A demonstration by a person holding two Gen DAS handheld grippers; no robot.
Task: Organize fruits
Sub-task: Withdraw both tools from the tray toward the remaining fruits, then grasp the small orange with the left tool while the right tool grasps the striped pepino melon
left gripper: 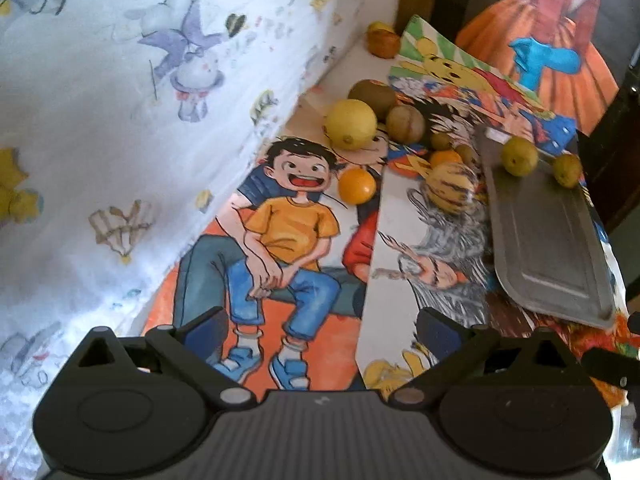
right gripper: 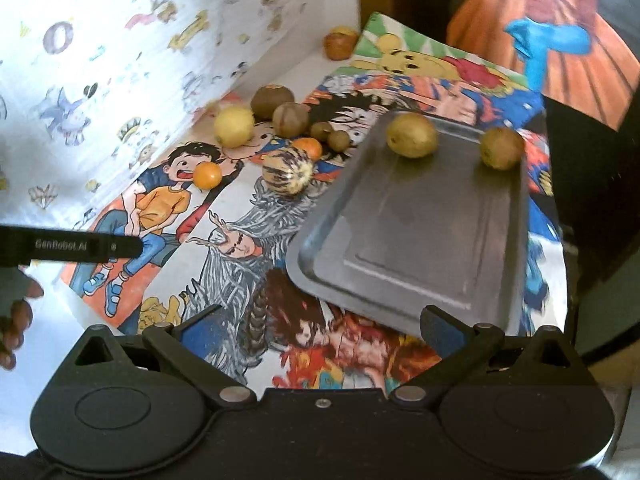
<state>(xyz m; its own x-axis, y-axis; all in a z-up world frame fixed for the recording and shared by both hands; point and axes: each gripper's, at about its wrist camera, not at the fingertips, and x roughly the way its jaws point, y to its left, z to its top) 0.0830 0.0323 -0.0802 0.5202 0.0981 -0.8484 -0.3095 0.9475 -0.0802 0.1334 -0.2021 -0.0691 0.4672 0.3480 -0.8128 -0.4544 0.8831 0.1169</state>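
Sorting looks barely begun: at ten o'clock of the metal tray [right gripper: 420, 240] lies the loose heap, running from the yellow lemon [right gripper: 234, 126] and small orange [right gripper: 207, 175] past the kiwi [right gripper: 273, 101] to the striped melon [right gripper: 287, 175], while only two green fruits [right gripper: 412, 135] sit at the tray's twelve-o'clock end. Both the left gripper [left gripper: 320, 332] and the right gripper [right gripper: 320, 328] hang spread wide, empty and well short of everything. Next, I judge, one must reach toward eleven o'clock, straddle a round fruit and close gently, since it may roll.
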